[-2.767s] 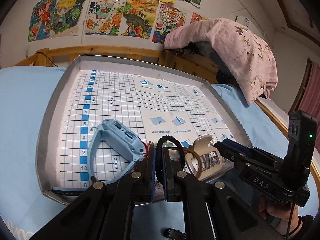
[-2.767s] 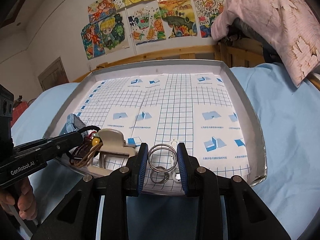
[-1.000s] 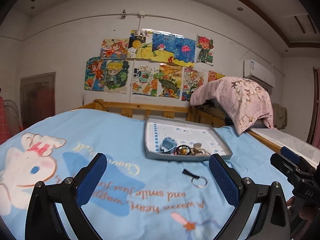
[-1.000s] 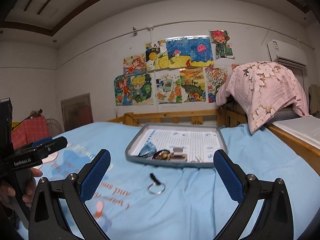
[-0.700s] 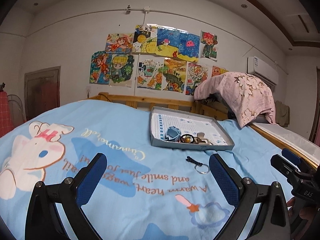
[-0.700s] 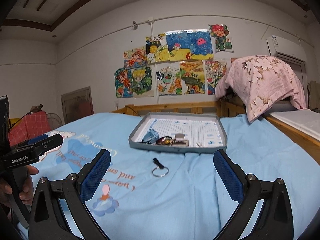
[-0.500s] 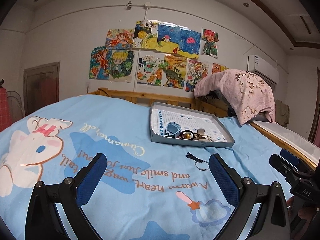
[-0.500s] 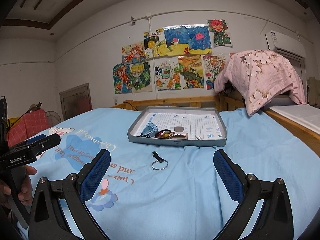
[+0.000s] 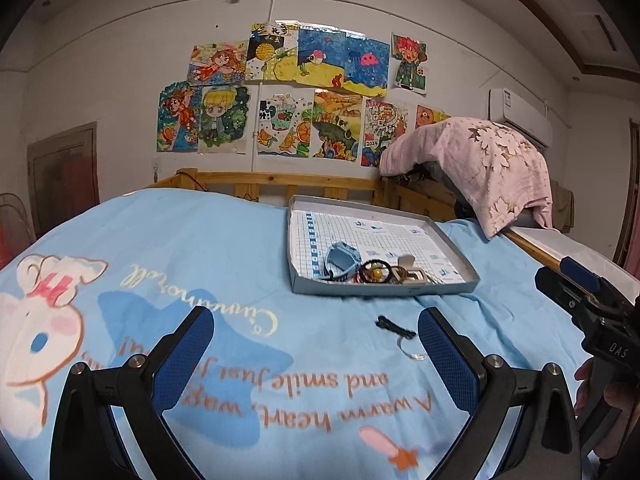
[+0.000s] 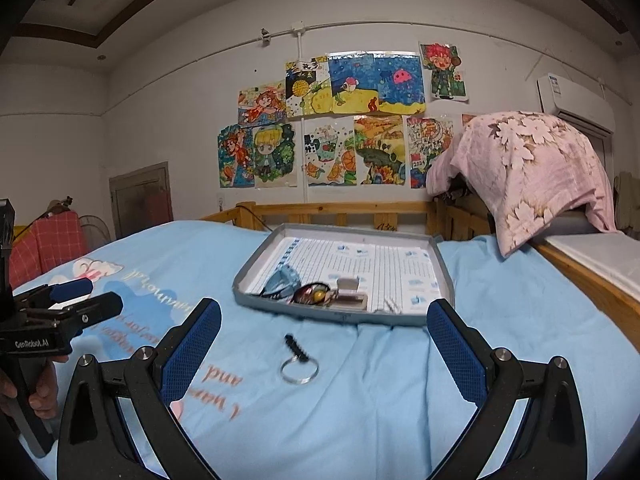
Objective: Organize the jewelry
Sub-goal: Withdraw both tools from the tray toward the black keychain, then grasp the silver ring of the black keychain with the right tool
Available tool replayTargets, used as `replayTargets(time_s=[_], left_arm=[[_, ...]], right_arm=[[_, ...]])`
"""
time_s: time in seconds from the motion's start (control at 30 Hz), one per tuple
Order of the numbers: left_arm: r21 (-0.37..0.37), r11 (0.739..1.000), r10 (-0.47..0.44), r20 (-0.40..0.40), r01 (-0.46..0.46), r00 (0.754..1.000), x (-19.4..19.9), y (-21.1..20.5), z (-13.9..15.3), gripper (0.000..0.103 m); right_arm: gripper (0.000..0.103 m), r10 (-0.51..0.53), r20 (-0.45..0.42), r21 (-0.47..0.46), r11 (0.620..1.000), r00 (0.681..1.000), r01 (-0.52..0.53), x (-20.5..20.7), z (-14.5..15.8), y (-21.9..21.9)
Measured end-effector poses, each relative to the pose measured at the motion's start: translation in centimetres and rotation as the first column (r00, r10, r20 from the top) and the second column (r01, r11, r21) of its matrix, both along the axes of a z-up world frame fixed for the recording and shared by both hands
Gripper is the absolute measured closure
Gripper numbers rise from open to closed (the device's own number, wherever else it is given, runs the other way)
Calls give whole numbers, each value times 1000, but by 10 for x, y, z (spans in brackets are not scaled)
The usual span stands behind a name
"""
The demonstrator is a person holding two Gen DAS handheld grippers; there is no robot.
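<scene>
Lying on the blue bedsheet (image 10: 500, 300), just in front of the tray's near wall, is a metal key ring (image 10: 299, 369) with a short black strap. It is apart from the tray (image 10: 344, 317) and nothing touches it. Inside the tray, close to the near wall, several pieces are gathered together: a blue watch (image 9: 341, 260) at the left, then a black hair band (image 9: 375, 271) around a small yellow bead, then a beige clip (image 9: 409, 271). They touch or overlap each other; the exact contact I cannot tell. The far part of the tray, lined with grid paper, carries nothing.

The left gripper (image 9: 316, 344) is held low over the bed with its jaws spread wide and nothing between them; the ring shows just inside its right blue pad. The right gripper (image 10: 324, 344) is also released, jaws far apart, and the ring lies between its two fingers, further ahead. Each gripper is seen at the border of the other's view, with a hand (image 10: 38, 390) on the handle.

Around the ring the sheet is free on all sides. Behind the tray stands a wooden rail (image 10: 340, 210), and at the right a pink floral blanket (image 10: 532, 172) hangs over the bed's corner. Drawings (image 9: 296, 96) cover the wall.
</scene>
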State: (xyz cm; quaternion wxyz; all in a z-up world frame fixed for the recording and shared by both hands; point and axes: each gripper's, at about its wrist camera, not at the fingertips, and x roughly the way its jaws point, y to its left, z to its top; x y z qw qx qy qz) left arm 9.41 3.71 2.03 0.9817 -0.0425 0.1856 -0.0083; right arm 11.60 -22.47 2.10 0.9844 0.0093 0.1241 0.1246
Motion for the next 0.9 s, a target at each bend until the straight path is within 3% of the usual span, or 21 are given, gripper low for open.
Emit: replayTargets(time_s=[0.33,0.67,0.9], left_arm=[[-7,1000,-16,-19,16,1000,56,-2,1,0],[-23,997,-73,-125,70,990,110,-9,-30,0],[-55,992,-125,-193,116,973,132,-15,-51,0]], right_arm=[[2,-18,-23,11,1000,1000,18,52,0,3],[2,-40,-111,7,999,993,41,96,-25,-2],[2,4,-161,-5,1000,987,-5,112,-45,0]])
